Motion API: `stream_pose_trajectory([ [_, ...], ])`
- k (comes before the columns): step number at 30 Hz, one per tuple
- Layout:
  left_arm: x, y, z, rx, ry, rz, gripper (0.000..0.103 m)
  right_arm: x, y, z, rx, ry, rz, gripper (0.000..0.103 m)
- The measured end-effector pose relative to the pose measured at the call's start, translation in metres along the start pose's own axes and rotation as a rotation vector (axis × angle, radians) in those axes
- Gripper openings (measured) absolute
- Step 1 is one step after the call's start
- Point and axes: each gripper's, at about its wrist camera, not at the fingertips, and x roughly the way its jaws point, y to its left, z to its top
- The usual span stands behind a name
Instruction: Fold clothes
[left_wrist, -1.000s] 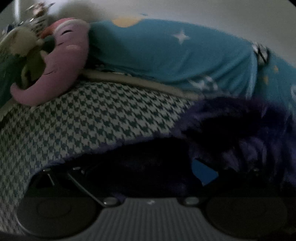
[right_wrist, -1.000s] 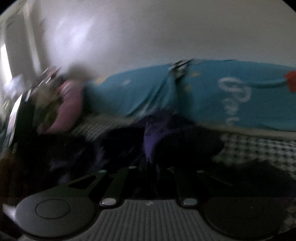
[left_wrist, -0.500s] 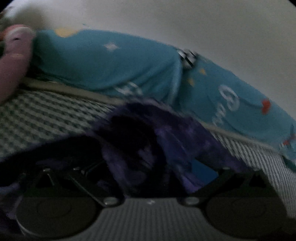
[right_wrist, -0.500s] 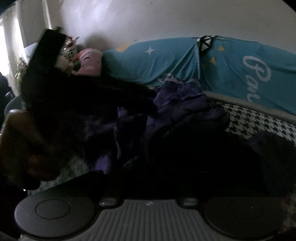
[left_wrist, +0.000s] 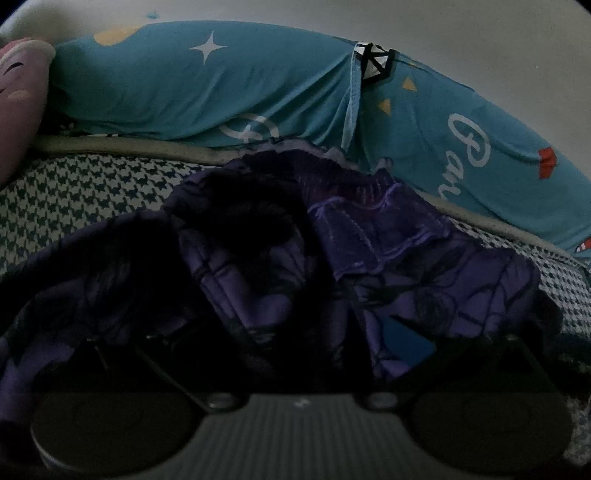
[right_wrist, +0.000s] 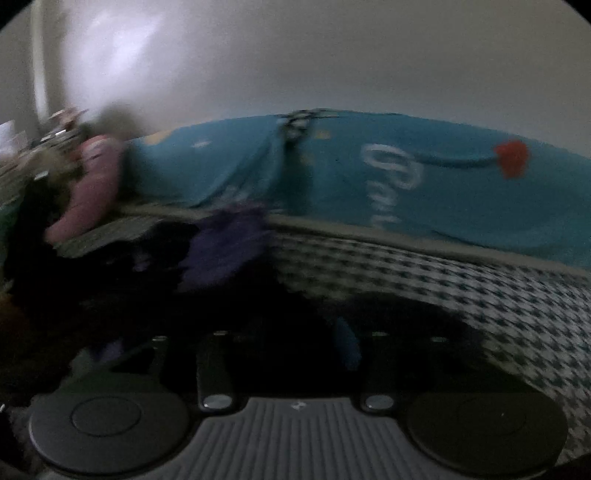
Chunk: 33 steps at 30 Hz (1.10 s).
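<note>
- The left gripper (left_wrist: 301, 332) is sunk in the purple garment (left_wrist: 369, 229); its fingers are dark against dark cloth, and whether they pinch the fabric or stand apart cannot be told.
- A small blue patch (left_wrist: 404, 343) shows just right of the left fingers, part buried in the folds; what it is stays unclear.
- The garment lies bunched on the houndstooth bed cover (left_wrist: 85, 184), heaped straight ahead of the left fingers and spilling to both sides.
- Beyond the heap, the left view gives the teal pillow (left_wrist: 207, 88) sharply, with a white star and lettering cut off by folds; a pink plush toy (left_wrist: 18, 96) is cropped at the far left edge.
- The right view is motion-blurred. The right gripper (right_wrist: 295, 354) shows two dark fingers (right_wrist: 214, 365) set apart with dark cloth between and ahead of them; a grasp cannot be confirmed.
- Only the right view shows the garment (right_wrist: 225, 247) from the side, ahead and left of its fingers, with bare houndstooth cover (right_wrist: 480, 291) to the right, the pink toy (right_wrist: 92, 184) whole though smeared, and blurred clutter at far left.
</note>
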Motion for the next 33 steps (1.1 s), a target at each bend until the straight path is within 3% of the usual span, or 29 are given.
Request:
stream_pose_trajectory([
  [6,0.0,0.0,0.0,0.007,0.002,0.006,0.103,0.01,-0.004,-0.004,-0.003,0.016,-0.029,0.056],
  [15,0.001,0.0,-0.001,0.011,0.011,0.006,0.103,0.035,-0.001,-0.01,-0.064,0.014,-0.189,0.055],
  [18,0.001,0.001,-0.002,0.01,0.014,0.003,0.103,0.04,-0.007,-0.01,-0.054,0.025,-0.235,0.038],
  [20,0.001,0.002,-0.002,0.009,0.015,0.002,0.103,0.042,-0.014,-0.009,-0.03,0.031,-0.258,0.012],
  [21,0.001,0.002,-0.002,0.009,0.016,0.002,0.103,0.043,-0.017,-0.009,-0.018,0.034,-0.27,0.009],
  [25,0.0,0.001,-0.001,0.005,0.013,0.002,0.103,0.031,-0.034,-0.002,0.066,-0.016,-0.311,0.005],
  [33,-0.015,0.002,0.0,0.009,-0.015,-0.025,0.103,-0.015,-0.07,0.006,0.188,-0.15,-0.507,0.005],
])
